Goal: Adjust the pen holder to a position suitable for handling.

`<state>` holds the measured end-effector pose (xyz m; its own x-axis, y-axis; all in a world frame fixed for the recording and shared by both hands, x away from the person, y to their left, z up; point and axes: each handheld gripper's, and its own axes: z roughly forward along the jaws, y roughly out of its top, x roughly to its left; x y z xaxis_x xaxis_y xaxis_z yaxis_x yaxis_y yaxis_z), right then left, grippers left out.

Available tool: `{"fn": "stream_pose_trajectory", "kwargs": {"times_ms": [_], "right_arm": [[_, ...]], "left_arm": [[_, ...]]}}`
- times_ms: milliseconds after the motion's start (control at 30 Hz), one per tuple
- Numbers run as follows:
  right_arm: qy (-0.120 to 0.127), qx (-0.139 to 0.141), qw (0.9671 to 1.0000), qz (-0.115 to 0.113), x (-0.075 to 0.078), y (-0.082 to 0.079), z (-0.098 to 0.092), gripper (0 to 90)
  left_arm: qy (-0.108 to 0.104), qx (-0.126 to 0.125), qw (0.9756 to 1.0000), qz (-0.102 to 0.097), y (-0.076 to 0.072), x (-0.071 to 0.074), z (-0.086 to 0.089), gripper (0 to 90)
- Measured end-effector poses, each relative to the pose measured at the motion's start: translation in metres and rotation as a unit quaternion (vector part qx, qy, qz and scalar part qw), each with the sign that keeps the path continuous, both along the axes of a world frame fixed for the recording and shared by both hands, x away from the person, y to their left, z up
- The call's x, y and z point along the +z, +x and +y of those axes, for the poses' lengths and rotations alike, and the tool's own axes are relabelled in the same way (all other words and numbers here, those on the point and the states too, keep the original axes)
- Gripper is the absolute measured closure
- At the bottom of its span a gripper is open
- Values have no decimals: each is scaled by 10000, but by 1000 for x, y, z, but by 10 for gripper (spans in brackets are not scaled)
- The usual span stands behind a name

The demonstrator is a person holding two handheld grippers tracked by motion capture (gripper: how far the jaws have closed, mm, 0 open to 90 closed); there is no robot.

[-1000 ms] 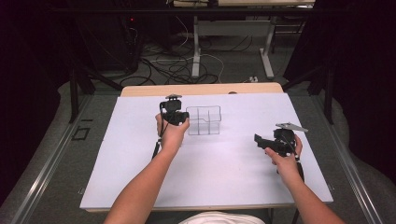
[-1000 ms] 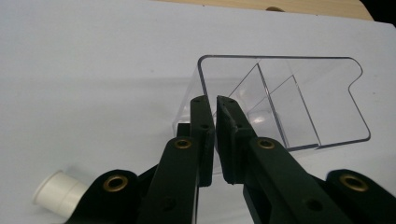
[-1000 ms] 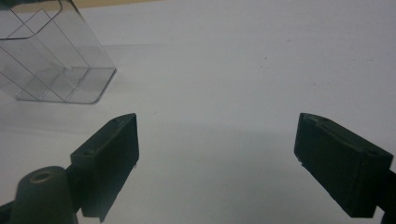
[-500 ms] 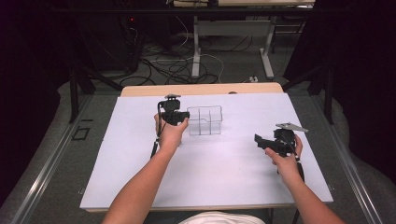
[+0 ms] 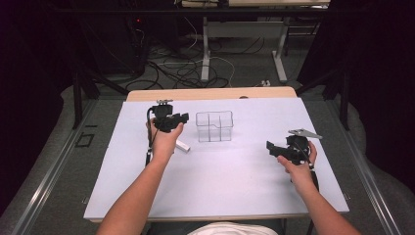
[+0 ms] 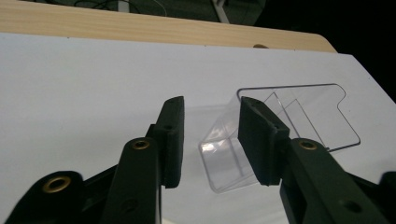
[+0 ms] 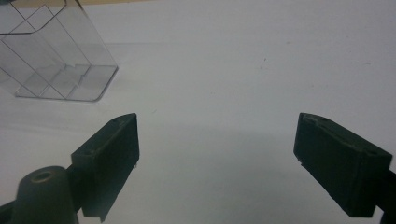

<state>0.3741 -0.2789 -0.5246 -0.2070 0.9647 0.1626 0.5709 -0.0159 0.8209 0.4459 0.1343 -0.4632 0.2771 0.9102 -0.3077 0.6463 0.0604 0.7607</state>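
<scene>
The left tongs (image 5: 169,120) are hovering just left of a clear compartmented plastic organizer (image 5: 214,126), which is standing upright on the white table (image 5: 225,181) near its far middle. In the left gripper view the left tongs (image 6: 210,135) have just been opening and are standing narrowly parted, with the near corner of the clear compartmented plastic organizer (image 6: 280,121) showing in the gap beyond them but with neither pad pressing on it. A small white block (image 5: 182,145) is lying on the table beside the left hand (image 5: 164,142), close to the wrist. The right tongs (image 5: 281,149) are resting well apart from the organizer at the right of the table; in the right gripper view the right tongs (image 7: 215,154) are standing wide with nothing between them, and the clear compartmented plastic organizer (image 7: 56,56) is showing at the upper left. The chief risk appears to be a knock: the organizer looks light and thin-walled, so a pad brushing its corner is likely to slide or tip it. The narrow opening could also straddle the wall poorly and pinch only an edge, letting the slick plastic slip. A sweeping forearm could likewise be nudging the white block out of place.
</scene>
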Motion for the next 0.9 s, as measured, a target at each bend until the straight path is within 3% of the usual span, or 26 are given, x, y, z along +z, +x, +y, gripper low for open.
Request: {"fn": "stream_pose_trajectory", "kwargs": {"times_ms": [167, 267, 367, 433, 567, 767, 900], "right_arm": [[-46, 20, 10000, 5, -1, 0, 1, 135], [-42, 15, 10000, 17, 0, 0, 2, 135], [-56, 24, 10000, 24, 0, -1, 2, 135], [-80, 28, 10000, -9, 0, 0, 2, 135], [-104, 56, 9999, 14, -1, 0, 3, 135], [-143, 137, 9998, -27, 0, -1, 5, 134], [-163, 154, 9997, -12, -1, -1, 6, 134]], "left_arm": [[-49, -6, 9999, -96, -7, -6, 22, 543], [32, -19, 10000, -90, -13, -7, 33, 505], [-165, 45, 9995, -259, -20, -11, 44, 460], [-152, 72, 9995, -276, -25, -13, 51, 421], [7, 101, 9992, -399, -32, -18, 63, 357], [244, -64, 9981, -553, -43, -22, 79, 281], [188, -150, 9977, -635, -51, -26, 88, 260]]}}
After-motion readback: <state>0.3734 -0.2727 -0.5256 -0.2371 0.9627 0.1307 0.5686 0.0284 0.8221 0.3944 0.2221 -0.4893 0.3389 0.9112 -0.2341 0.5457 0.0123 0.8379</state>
